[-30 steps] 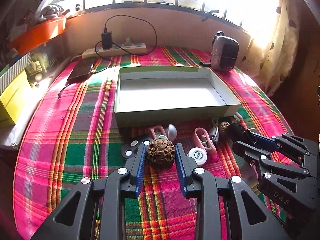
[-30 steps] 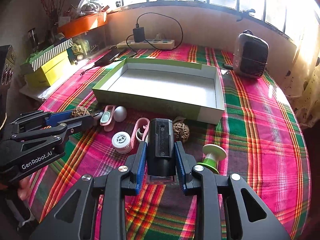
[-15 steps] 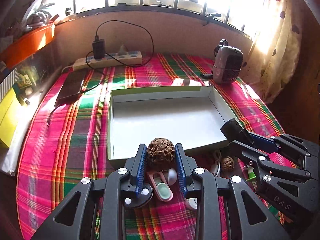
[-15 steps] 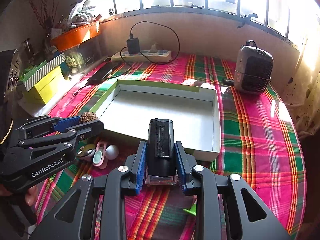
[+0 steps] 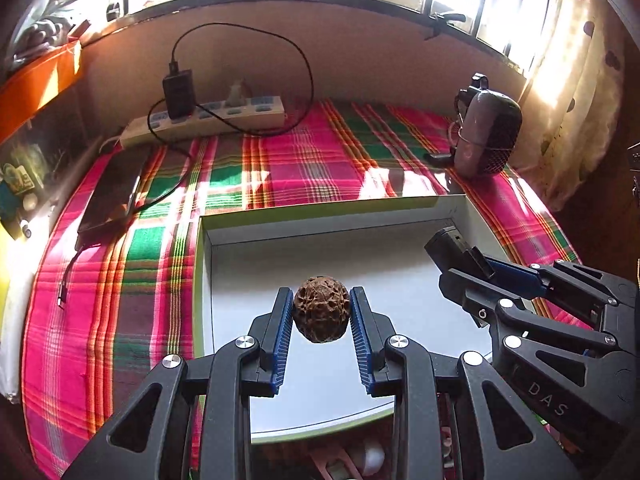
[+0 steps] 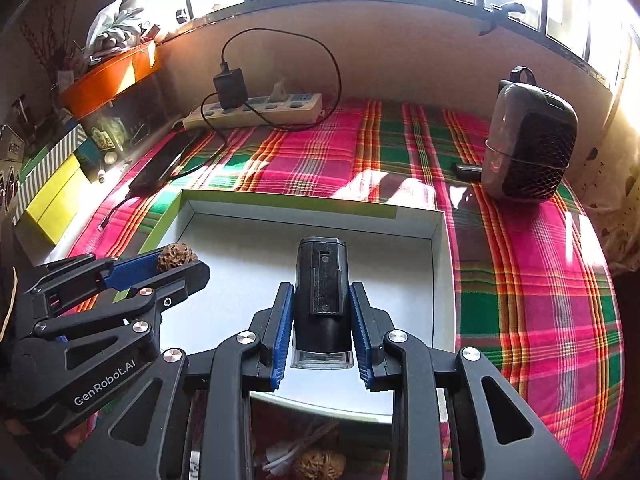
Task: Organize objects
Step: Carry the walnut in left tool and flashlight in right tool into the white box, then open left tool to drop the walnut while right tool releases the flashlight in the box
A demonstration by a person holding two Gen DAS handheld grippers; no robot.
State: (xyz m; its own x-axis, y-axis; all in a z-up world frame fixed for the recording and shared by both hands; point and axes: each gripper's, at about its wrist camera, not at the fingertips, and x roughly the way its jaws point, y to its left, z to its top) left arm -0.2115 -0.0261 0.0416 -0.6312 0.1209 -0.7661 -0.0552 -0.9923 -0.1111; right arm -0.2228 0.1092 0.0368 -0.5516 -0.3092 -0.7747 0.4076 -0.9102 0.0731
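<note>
A shallow white box with a green rim (image 5: pixel 320 208) (image 6: pixel 288 200) lies open on the plaid cloth. My left gripper (image 5: pixel 320 304) (image 6: pixel 176 260) is shut on a brown wrinkled walnut (image 5: pixel 320 308) (image 6: pixel 174 257) and hangs over the left part of the box floor. Over the box's right part, my right gripper (image 6: pixel 320 300) (image 5: pixel 460 256) is shut on a black rectangular device with a clear end (image 6: pixel 322 300) (image 5: pixel 450 246). Another walnut (image 6: pixel 320 464) and pale small items lie in front of the box, mostly hidden beneath the grippers.
A power strip with a black charger and cable (image 5: pixel 208 114) runs along the back wall. A dark phone (image 5: pixel 114 196) lies at the left, a grey-black heater-like appliance (image 6: pixel 532 144) at the back right. Yellow boxes (image 6: pixel 52 196) and an orange tray (image 6: pixel 108 76) stand left.
Both grippers have moved forward with their loads, from over the loose items in front of the box to above the box floor. The box now fills the lower middle of both views.
</note>
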